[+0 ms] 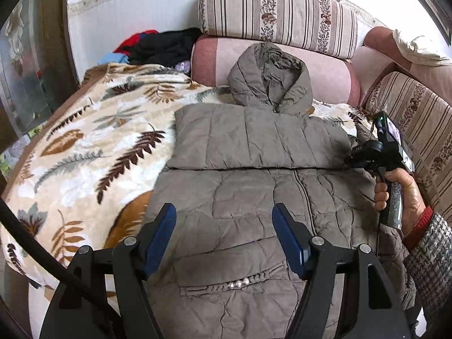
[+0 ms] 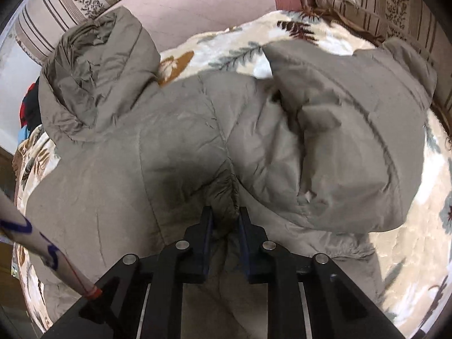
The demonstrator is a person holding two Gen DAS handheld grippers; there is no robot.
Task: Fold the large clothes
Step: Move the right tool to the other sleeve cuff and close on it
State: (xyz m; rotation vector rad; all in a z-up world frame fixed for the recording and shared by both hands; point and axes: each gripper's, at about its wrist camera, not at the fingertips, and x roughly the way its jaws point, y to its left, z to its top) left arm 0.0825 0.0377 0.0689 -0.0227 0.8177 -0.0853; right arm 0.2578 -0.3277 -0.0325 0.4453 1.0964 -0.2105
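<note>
A grey-brown quilted hooded jacket [image 1: 254, 192] lies front up on a leaf-patterned blanket [image 1: 99, 147], its hood [image 1: 268, 79] resting against a pink bolster. One sleeve [image 1: 254, 138] is folded flat across the chest. My left gripper [image 1: 223, 212] hovers open over the jacket's lower front, with nothing between its blue pads. My right gripper [image 2: 226, 214] is shut on a pinched ridge of jacket fabric [image 2: 223, 195] near the shoulder. The other sleeve [image 2: 353, 141] lies bunched to its right. In the left wrist view a hand [image 1: 401, 195] holds that gripper at the jacket's right edge.
A striped cushion [image 1: 276, 14] sits on the pink bolster [image 1: 325, 79] behind the jacket. Another striped cushion [image 1: 418, 118] lines the right side. A heap of black, red and blue clothes [image 1: 161, 45] lies at the back left. A wooden frame [image 1: 56, 42] stands at left.
</note>
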